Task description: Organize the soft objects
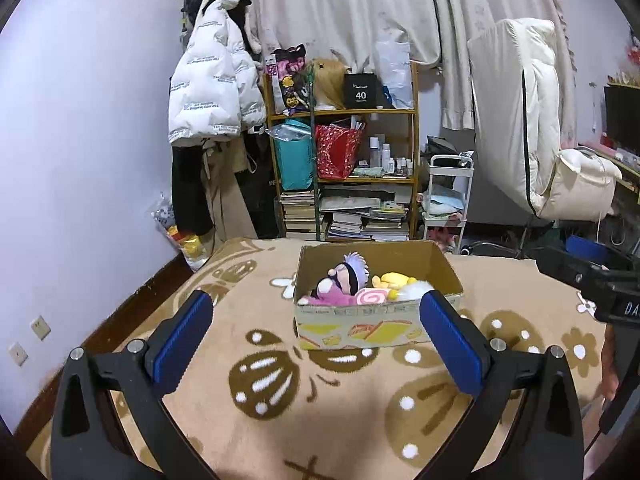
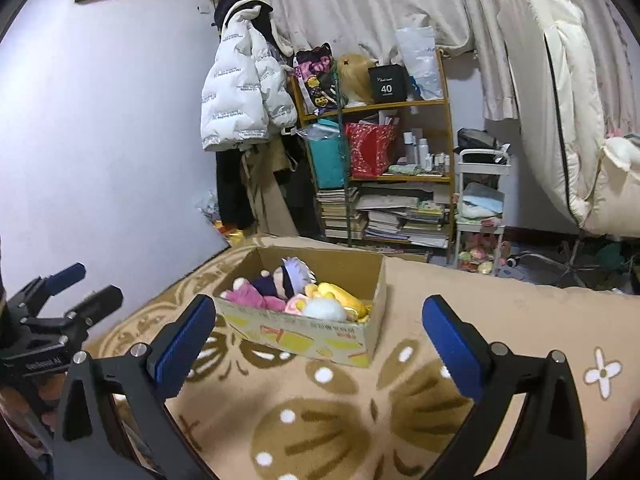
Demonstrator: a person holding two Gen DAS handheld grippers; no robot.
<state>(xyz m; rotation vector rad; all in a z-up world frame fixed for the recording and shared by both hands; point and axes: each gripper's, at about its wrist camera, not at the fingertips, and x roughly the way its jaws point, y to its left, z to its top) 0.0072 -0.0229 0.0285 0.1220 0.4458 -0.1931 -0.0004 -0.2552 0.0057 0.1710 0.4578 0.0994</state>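
A cardboard box (image 1: 360,330) stands on the tan patterned blanket (image 1: 280,400). In it lie a purple-haired doll in pink (image 1: 344,280), a pink swirl plush (image 1: 372,297), a yellow plush (image 1: 394,279) and a white fluffy plush (image 1: 416,289). My left gripper (image 1: 318,322) is open and empty, just in front of the box. The right wrist view shows the same box (image 2: 320,340) with the doll (image 2: 280,280), the yellow plush (image 2: 344,296) and the white plush (image 2: 322,308). My right gripper (image 2: 320,326) is open and empty before the box. The left gripper (image 2: 76,292) shows at the left edge there.
A wooden shelf (image 1: 344,148) with bags, bottles and stacked books stands behind the bed. A white puffer jacket (image 1: 212,80) hangs at the wall. A white trolley (image 1: 446,196) and a cream chair (image 1: 532,128) stand at the right. The right gripper's body (image 1: 600,284) shows at the right edge.
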